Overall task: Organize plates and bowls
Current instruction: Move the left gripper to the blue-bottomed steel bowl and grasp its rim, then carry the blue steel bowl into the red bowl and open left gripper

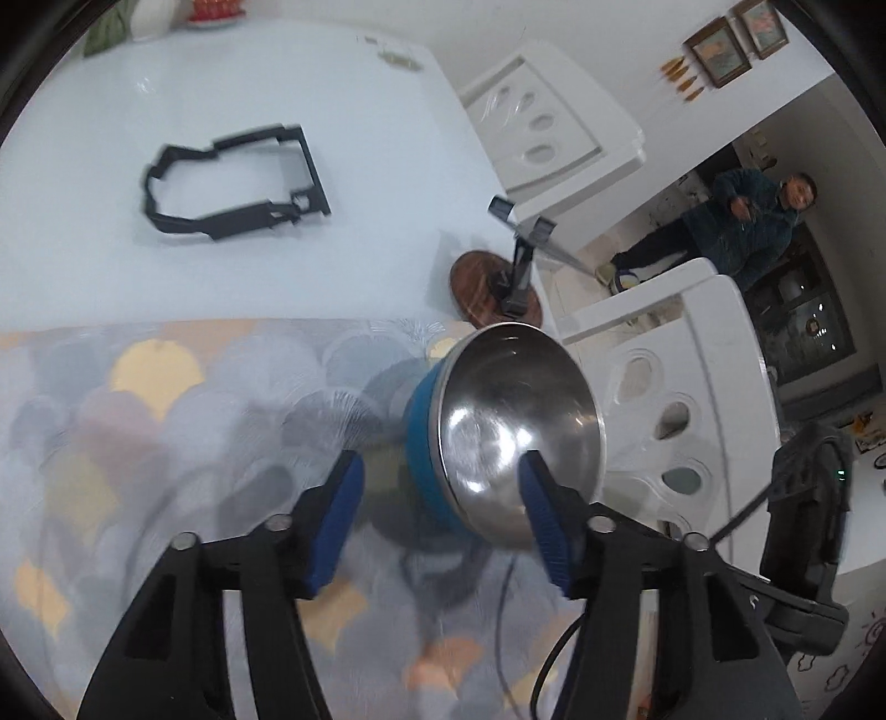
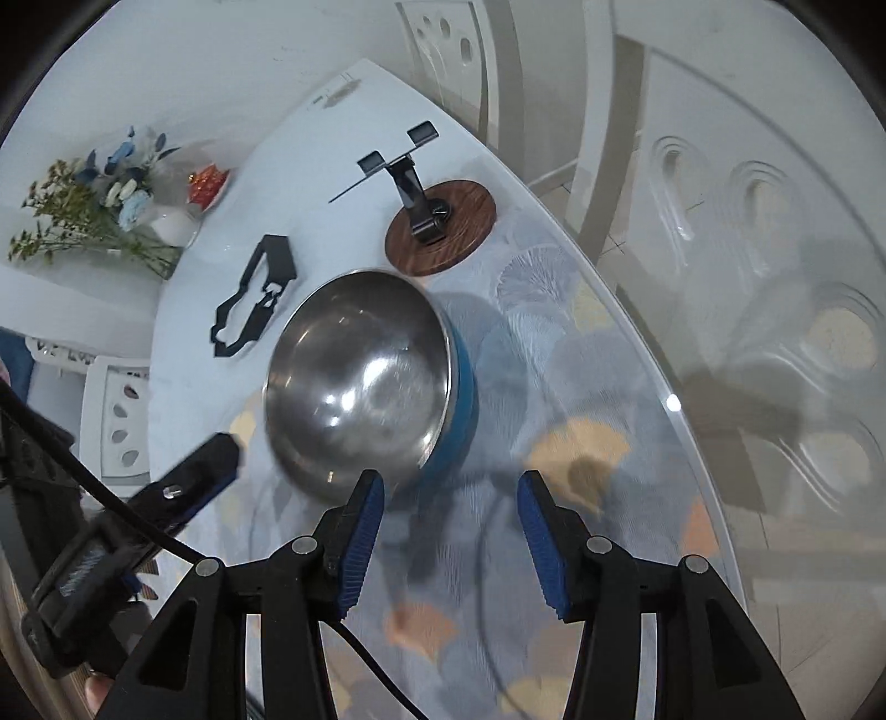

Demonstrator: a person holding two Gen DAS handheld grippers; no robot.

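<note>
You are looking at a white table [image 2: 221, 354] carrying a patterned mat [image 2: 581, 443] at its near end. A steel bowl with a blue outer wall [image 2: 360, 382] is sitting on the mat, while a round wooden-based stand [image 2: 440, 227], a black plastic frame [image 1: 232, 183] and a flower vase [image 2: 171, 227] are resting on the bare top.

White glossy table [image 1: 232, 77] extending ahead of the left gripper, its near part covered by a mat [image 1: 138, 443] patterned with grey, yellow and peach fans. White chairs [image 1: 686, 399] with oval cut-outs stand right of that gripper at the table edge. Two framed pictures [image 1: 736, 39] hang on the white wall beyond. A vase of flowers [image 2: 105, 205] stands far left of the right gripper.
</note>
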